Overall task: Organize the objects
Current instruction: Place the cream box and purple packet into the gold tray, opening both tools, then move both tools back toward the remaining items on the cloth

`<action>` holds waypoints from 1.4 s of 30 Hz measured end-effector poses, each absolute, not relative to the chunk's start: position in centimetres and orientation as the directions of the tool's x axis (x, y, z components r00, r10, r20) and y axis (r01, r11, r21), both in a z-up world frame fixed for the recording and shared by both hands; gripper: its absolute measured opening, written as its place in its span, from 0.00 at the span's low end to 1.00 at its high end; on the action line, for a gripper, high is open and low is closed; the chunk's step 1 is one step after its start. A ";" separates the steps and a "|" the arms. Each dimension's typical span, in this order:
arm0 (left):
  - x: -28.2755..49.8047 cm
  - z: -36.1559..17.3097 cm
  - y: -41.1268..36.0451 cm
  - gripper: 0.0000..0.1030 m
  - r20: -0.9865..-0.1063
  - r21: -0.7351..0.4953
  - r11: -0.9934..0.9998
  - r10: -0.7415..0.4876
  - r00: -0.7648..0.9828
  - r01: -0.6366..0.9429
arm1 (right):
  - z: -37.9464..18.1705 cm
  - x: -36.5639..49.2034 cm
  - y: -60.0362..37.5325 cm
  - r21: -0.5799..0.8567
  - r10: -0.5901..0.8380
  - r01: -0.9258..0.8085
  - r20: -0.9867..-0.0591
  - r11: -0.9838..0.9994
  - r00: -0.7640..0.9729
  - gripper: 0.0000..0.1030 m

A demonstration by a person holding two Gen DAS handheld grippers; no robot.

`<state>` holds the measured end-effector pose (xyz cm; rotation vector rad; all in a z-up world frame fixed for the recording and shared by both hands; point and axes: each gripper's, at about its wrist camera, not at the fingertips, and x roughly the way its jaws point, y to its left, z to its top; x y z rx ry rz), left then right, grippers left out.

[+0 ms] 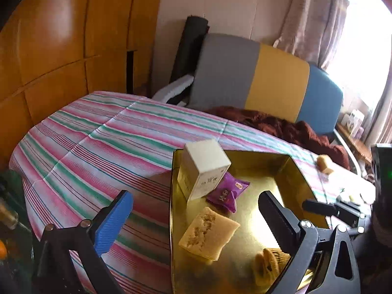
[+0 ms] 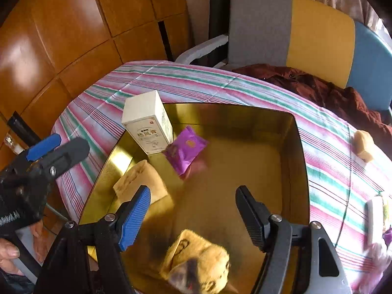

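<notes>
Gold tray (image 2: 297, 161) sits on a striped tablecloth (image 2: 196, 80), both grippers over its near side. Left gripper (image 1: 196, 223): fingers spread wide, nothing between them, blue pad (image 1: 114, 223) out over the cloth past the tray's left edge, black pad over the tray floor. Right gripper (image 2: 193, 218): fingers also spread, holding nothing, hovering above the tray's near middle; its tips show at the right in the left wrist view (image 1: 321, 208).

In the tray: white box (image 2: 147, 122) upright in the far left corner, printed face toward the near side. Purple packet (image 2: 185, 148) just beside the box on its right, looks to touch the box base. Tan wrapped pastry (image 2: 140, 180) along the left wall, near side of the box. Another wrapped pastry (image 2: 196, 262) at the near edge, brown filling showing, blurred in the right wrist view, lying below the right gripper's open fingers; cannot tell if touching them.

Off the tray: one more tan pastry (image 2: 365, 144) on the cloth near the table's far right edge. More small packages at the right edge, too blurred to name. Behind the table a grey-yellow-blue sofa (image 2: 318, 31) with a dark red garment (image 2: 330, 90) on it.
</notes>
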<state>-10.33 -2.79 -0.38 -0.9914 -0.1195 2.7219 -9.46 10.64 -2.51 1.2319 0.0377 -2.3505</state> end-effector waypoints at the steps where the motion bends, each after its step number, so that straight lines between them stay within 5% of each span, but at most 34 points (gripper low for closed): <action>1: -9.8 -0.2 -2.8 1.00 -0.607 -0.160 -0.968 0.251 -0.754 -0.194 | -2.4 -9.0 10.8 0.191 -0.400 0.422 -0.775 -0.886 -0.489 0.71; 14: -7.0 -0.1 -1.9 1.00 -0.604 -0.068 -0.989 0.145 -0.784 -0.131 | -1.9 -4.0 13.4 0.173 -0.353 0.344 -0.738 -0.923 -0.576 0.71; 42: -2.9 -0.4 3.0 1.00 -0.627 -0.088 -0.919 0.350 -0.695 -0.384 | -4.1 -0.1 23.5 0.149 -0.185 0.110 -0.753 -0.983 -0.632 0.71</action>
